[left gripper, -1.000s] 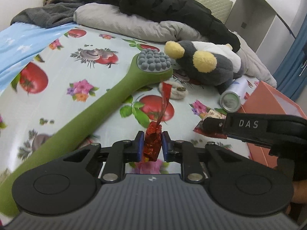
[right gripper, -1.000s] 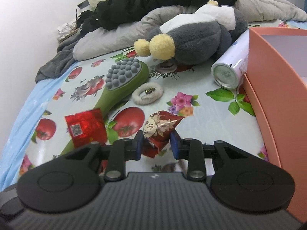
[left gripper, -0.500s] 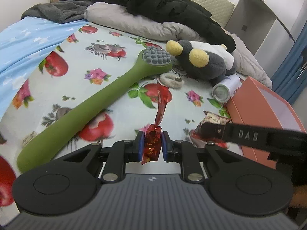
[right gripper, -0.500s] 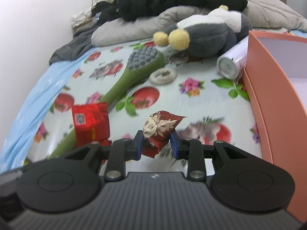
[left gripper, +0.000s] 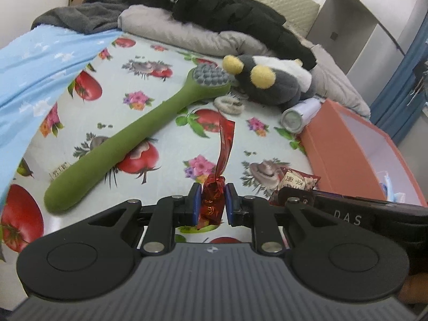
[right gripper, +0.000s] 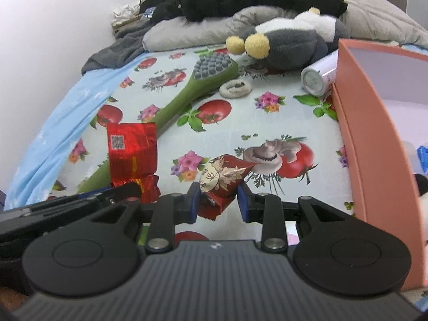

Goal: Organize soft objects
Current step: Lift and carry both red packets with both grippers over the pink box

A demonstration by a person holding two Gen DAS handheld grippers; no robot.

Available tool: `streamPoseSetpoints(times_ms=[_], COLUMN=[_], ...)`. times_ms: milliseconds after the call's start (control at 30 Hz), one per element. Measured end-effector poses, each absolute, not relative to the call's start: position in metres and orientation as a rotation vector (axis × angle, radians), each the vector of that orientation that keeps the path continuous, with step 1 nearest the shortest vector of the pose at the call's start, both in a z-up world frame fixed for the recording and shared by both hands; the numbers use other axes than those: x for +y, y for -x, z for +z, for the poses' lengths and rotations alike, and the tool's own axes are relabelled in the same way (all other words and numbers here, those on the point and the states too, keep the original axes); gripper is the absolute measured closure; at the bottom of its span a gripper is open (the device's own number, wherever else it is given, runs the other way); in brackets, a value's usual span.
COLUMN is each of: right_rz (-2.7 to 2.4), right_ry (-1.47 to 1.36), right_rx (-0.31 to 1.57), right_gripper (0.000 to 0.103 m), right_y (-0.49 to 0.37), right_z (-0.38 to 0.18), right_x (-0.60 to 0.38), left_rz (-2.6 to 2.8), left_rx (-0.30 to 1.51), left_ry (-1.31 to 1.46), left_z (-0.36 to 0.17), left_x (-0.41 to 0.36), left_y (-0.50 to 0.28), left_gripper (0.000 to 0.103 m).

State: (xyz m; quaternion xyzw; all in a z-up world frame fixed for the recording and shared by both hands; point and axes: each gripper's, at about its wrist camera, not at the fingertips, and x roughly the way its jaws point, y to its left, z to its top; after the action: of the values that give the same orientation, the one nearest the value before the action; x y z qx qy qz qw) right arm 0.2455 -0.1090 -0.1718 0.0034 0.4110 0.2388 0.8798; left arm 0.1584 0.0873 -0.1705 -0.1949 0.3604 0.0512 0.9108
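Observation:
My left gripper (left gripper: 212, 204) is shut on a red foil packet (left gripper: 217, 187) and holds it above the bed; the packet also shows in the right wrist view (right gripper: 131, 151). My right gripper (right gripper: 219, 200) is shut on a red and gold snack packet (right gripper: 223, 178), which also shows in the left wrist view (left gripper: 294, 183). An open orange box (right gripper: 374, 144) stands to the right, also in the left wrist view (left gripper: 355, 149). A grey plush toy with yellow eyes (left gripper: 270, 83) lies at the far side of the bed.
A long green massage brush (left gripper: 144, 133) lies across the patterned sheet. A white fluffy ring (left gripper: 230, 104) and a white bottle (left gripper: 299, 112) lie near the plush. Grey and black bedding (left gripper: 214, 21) is piled at the back. A blue sheet (left gripper: 34, 64) covers the left.
Both grippers have pulled back and risen from the bed with their packets held. The brush, plush and box now look farther away.

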Motion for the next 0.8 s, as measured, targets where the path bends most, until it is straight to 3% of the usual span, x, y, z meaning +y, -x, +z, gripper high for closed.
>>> streamPoseSetpoints(times_ms=[800], right_rz=[0.515], right_ry=[-0.048], right_rx=[0.673], right_gripper=[0.070], right_y=[-0.180], right_z=[-0.065], right_x=[-0.160], left_rz=[-0.022], left_rx=[0.622], left_ry=[0.349], left_z=[-0.053], left_x=[0.039], left_y=[-0.095], left_gripper=[0.081])
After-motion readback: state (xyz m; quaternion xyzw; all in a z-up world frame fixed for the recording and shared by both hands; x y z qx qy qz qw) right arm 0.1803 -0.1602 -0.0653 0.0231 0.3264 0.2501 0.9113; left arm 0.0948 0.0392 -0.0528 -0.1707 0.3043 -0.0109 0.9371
